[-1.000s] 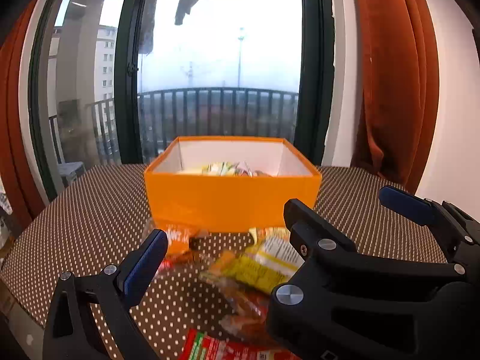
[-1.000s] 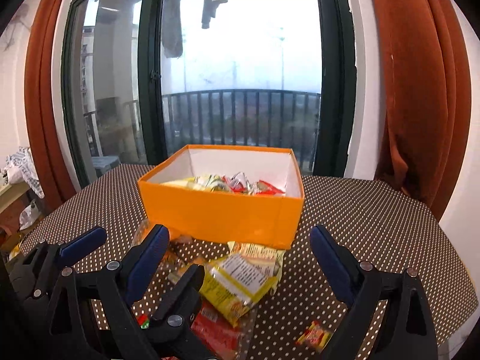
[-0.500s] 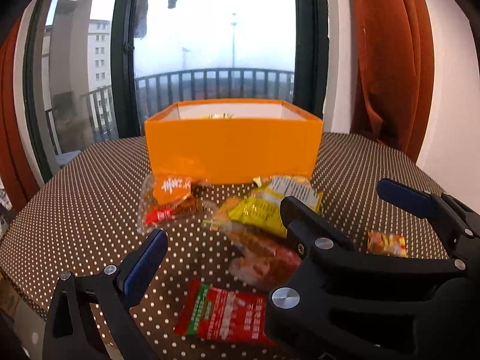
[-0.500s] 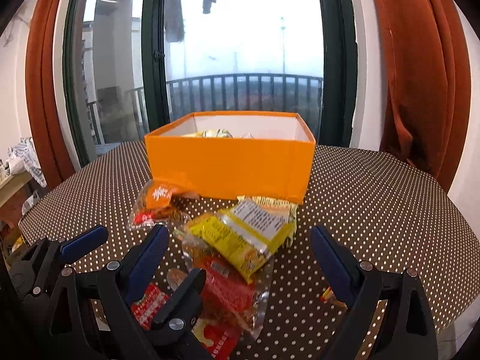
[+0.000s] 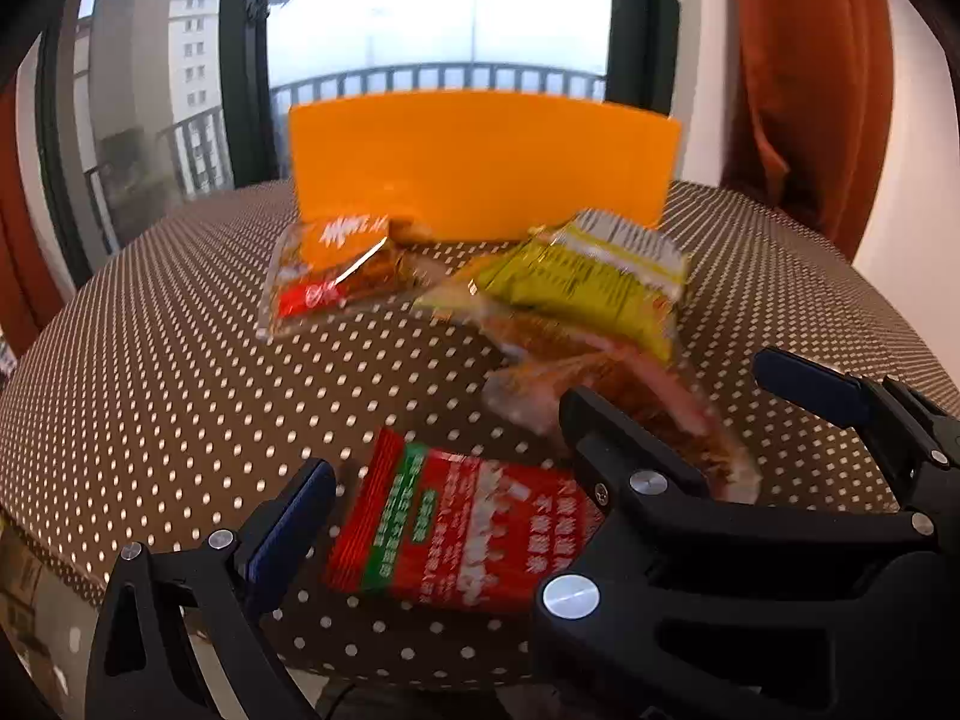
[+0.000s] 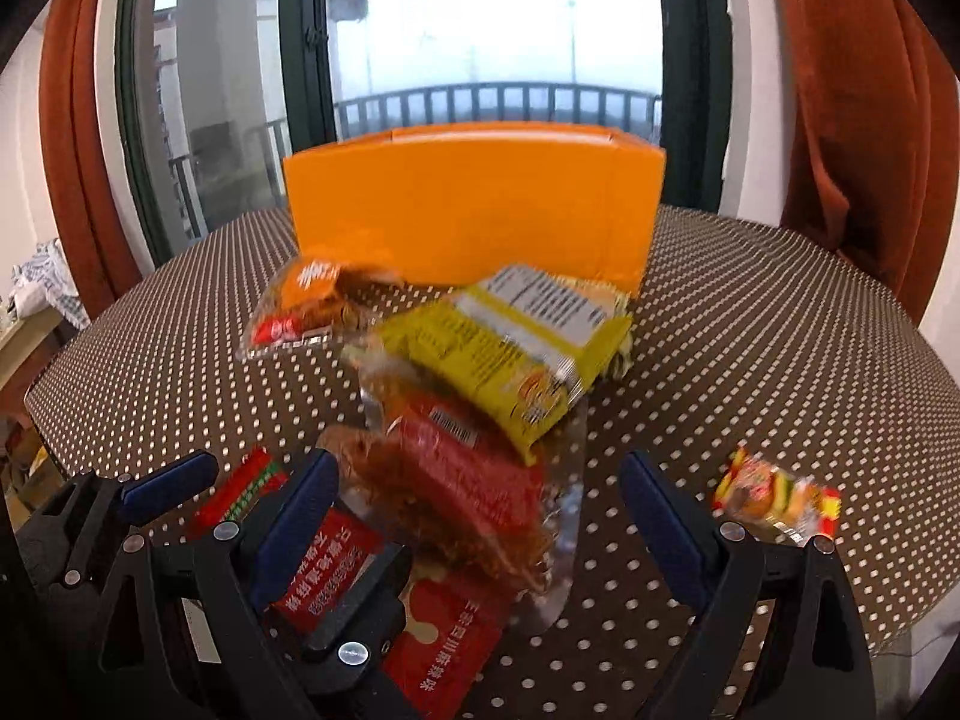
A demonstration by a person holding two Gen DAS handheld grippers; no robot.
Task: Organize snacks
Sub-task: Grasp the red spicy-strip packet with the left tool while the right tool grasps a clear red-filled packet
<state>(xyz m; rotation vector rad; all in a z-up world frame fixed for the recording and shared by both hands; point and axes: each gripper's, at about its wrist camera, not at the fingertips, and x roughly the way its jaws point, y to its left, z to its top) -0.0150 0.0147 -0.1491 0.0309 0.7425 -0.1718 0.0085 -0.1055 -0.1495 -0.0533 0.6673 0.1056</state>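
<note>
An orange box (image 5: 480, 162) (image 6: 474, 204) stands at the back of the dotted table; its inside is hidden from this low angle. In front of it lie a yellow-green packet (image 5: 576, 288) (image 6: 498, 354), an orange-labelled clear packet (image 5: 342, 276) (image 6: 306, 306), a clear packet of reddish snack (image 5: 606, 366) (image 6: 456, 504) and a flat red packet (image 5: 456, 534) (image 6: 444, 648). My left gripper (image 5: 480, 480) is open low over the red packet. My right gripper (image 6: 477, 468) is open over the reddish packet. The two grippers interleave, and neither holds anything.
A small yellow-red wrapped snack (image 6: 774, 498) lies alone at the right. The brown dotted tablecloth (image 5: 180, 390) ends at a near edge just below the grippers. Rust curtains (image 6: 840, 120) and a balcony window stand behind the box.
Both grippers have come down close to the table and nearer the loose packets. The box's contents have dropped out of sight behind its front wall. The packets lie as before.
</note>
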